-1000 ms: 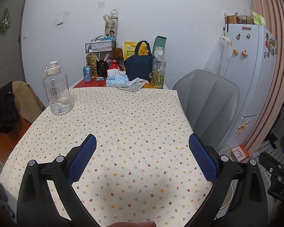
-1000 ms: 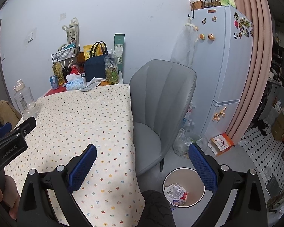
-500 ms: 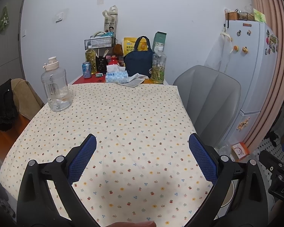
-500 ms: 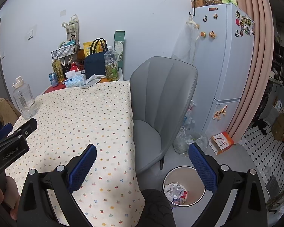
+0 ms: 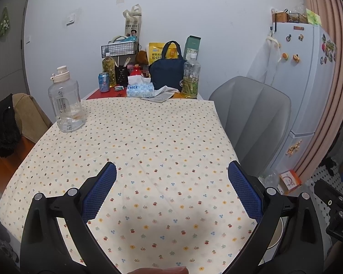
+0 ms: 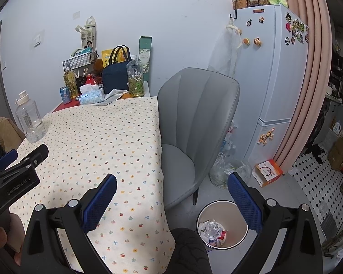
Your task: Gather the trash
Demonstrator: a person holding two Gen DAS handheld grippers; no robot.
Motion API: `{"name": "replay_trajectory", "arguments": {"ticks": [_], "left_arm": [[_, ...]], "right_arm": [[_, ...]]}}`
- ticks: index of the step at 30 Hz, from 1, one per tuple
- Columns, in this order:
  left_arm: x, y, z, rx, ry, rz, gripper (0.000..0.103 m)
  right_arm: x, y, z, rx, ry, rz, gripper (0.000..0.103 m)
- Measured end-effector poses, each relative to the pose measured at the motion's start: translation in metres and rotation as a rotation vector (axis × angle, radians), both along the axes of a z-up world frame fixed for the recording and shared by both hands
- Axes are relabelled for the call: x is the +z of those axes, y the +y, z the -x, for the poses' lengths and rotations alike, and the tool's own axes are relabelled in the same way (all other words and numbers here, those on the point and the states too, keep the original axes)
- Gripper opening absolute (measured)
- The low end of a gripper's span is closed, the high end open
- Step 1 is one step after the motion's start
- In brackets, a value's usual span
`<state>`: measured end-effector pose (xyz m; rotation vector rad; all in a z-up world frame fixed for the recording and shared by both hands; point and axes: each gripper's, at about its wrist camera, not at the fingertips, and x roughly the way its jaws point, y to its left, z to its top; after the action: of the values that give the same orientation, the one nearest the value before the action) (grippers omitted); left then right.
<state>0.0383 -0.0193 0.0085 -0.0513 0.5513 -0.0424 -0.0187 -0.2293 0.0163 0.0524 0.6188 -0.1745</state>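
Left gripper [image 5: 171,178] spread wide, nothing between its blue pads [image 5: 98,194], hanging over the near part of the flowered tablecloth [image 5: 148,137]. Right gripper [image 6: 171,189] likewise spread wide and holding nothing, its 2 fingers straddling the table edge at 9 o'clock and the floor at 3 o'clock. In the right wrist view, left gripper seen from the side at 9 o'clock, over the tablecloth.

Trash bin [image 6: 241,233] on the floor at 5 o'clock in the right wrist view, just beside the grey chair [image 6: 194,118], with crumpled wrappers [image 6: 211,229] lying inside. Only a sliver of the bin's rim showing at 4 o'clock in the left wrist view, behind the right finger.

On the table: clear water jug [image 5: 66,105] at 10 o'clock; at 12 o'clock a blue can [image 5: 104,82], tissue box [image 5: 140,89], navy bag [image 5: 167,73] and 2 bottles. White fridge [image 6: 276,68] at 2 o'clock, orange box [image 6: 268,172] on the floor near it
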Motion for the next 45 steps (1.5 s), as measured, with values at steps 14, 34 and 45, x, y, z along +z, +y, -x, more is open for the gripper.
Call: {"name": "replay_trajectory", "arguments": {"ticks": [14, 34, 45], "left_arm": [[-0.0013, 0.0018, -0.0011, 0.002, 0.004, 0.002, 0.097], [-0.0073, 0.0006, -0.0016, 0.001, 0.012, -0.009, 0.097], [-0.0103, 0.0026, -0.0055, 0.003, 0.022, -0.009, 0.097]], "right_arm": [[-0.0008, 0.0033, -0.0003, 0.005, 0.000, 0.004, 0.095], [-0.0018, 0.0040, -0.0004, 0.003, 0.004, 0.005, 0.095], [-0.0063, 0.0043, -0.0008, 0.008, 0.008, 0.009, 0.095]]}}
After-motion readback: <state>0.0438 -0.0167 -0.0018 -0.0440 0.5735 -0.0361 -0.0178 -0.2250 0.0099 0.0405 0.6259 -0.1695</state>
